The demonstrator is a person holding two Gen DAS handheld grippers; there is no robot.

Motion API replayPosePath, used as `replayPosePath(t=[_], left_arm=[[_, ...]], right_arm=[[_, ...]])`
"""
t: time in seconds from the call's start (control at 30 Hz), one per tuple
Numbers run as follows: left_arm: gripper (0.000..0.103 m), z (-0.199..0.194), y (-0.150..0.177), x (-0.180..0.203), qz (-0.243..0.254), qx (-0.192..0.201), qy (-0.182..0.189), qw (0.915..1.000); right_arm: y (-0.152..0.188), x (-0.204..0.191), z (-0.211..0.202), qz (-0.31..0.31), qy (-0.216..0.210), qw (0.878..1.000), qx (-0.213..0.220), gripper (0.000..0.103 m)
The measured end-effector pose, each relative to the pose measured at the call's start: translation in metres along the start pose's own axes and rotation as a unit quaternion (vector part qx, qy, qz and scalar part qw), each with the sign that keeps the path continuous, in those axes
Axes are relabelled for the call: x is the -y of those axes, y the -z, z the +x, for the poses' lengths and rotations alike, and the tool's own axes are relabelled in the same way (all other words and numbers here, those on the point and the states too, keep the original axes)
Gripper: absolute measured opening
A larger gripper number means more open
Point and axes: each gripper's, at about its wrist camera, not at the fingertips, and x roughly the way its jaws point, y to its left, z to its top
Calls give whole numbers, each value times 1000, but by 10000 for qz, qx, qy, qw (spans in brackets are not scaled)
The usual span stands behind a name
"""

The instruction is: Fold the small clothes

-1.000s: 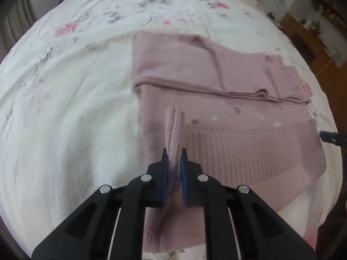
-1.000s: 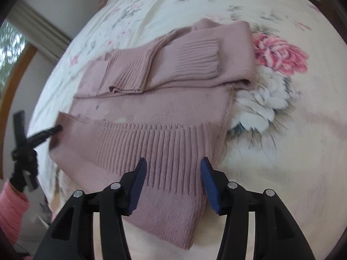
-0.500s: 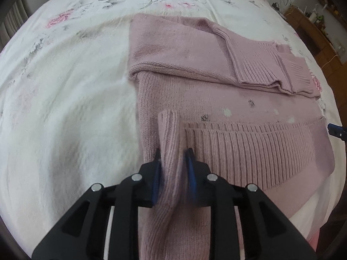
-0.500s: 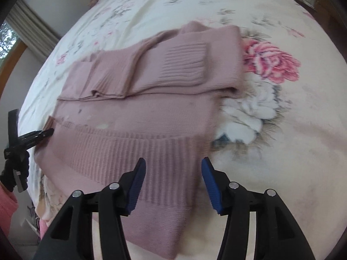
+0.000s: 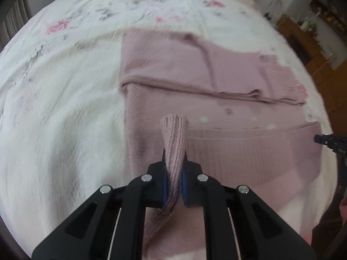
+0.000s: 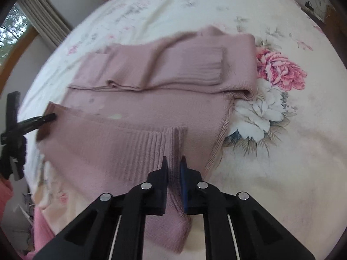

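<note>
Left gripper clamped on a raised fold of the pink sweater's ribbed hem, right gripper pinched on the hem's other end, sweater spread flat on the floral bedspread, sleeves folded across.

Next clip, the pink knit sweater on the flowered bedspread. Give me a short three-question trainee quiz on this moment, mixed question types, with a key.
1. True or false: the left gripper is shut on a pinched ridge of the dusty-pink ribbed knit sweater.
2. What is between the right gripper's fingers? A) the ribbed hem B) a folded sleeve cuff C) the white floral bedspread
3. Fill in: the sweater's sleeves lie folded across its ____ half, away from both cameras.

Key: 1 true; 2 A; 3 far (upper).
</note>
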Motion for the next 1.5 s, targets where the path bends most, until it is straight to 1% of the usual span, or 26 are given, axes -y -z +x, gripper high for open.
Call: replayPosePath(t=[0.1, 0.2, 0.27, 0.33, 0.4, 0.47, 0.53, 0.6, 0.7, 0.8, 0.9, 0.97, 1.03, 1.2, 1.33, 1.4, 1.47, 1.5], left_arm=[[8, -22, 6, 7, 54, 244, 158, 9996], [7, -43, 6, 10, 41, 533, 219, 9983], [7, -55, 2, 12, 45, 731, 234, 9970], [7, -68, -9, 15, 33, 939, 289, 9952], [7, -81, -27, 18, 44, 1182, 314, 9925], [7, -86, -51, 21, -1, 1381, 315, 9899], [7, -87, -71, 23, -30, 1537, 270, 9877], [7, -79, -98, 23, -61, 1660, 161, 9860], [7, -62, -132, 22, -56, 1715, -4, 9852], [7, -39, -163, 17, -96, 1685, -118, 9856], [7, -15, -182, 12, -215, 1579, -152, 9871], [7, -1, -193, 10, -248, 1513, -194, 9880], [7, 18, -201, 8, -281, 1371, -222, 9899], [8, 61, -202, 0, -285, 1007, -455, 9935], [9, 88, -201, -13, -484, 741, -597, 9943], [14, 98, -198, -21, -587, 591, -718, 9939], [18, 101, -196, -28, -662, 533, -795, 9932], [20, 100, -195, -32, -716, 536, -820, 9926]], right_arm=[[10, 3, -19, 114, -240, 9995, 156, 10], [12, 8, -36, 261, -432, 9982, 318, 10], [7, 8, -47, 369, -578, 9965, 477, 9], [-2, 12, -63, 440, -671, 9945, 671, 9], [-15, 13, -74, 472, -687, 9928, 859, 9], [-38, 15, -85, 479, -614, 9910, 1090, 9], [-59, 18, -89, 508, -535, 9898, 1219, 9], [-83, 22, -87, 581, -459, 9890, 1282, 9], [-118, 30, -77, 657, -272, 9883, 1351, 9], [-154, 41, -57, 848, -188, 9877, 1300, 9], [-179, 50, -35, 955, -25, 9880, 1210, 9], [-189, 56, -21, 1033, 10, 9881, 1142, 9], [-195, 62, -5, 1096, 82, 9886, 1027, 9], [-204, 73, 37, 1142, 318, 9905, 699, 9], [-204, 83, 61, 1270, 412, 9897, 526, 10], [-203, 89, 70, 1364, 405, 9888, 460, 11], [-199, 92, 73, 1414, 447, 9880, 434, 16], [-197, 94, 72, 1428, 477, 9876, 439, 17]])
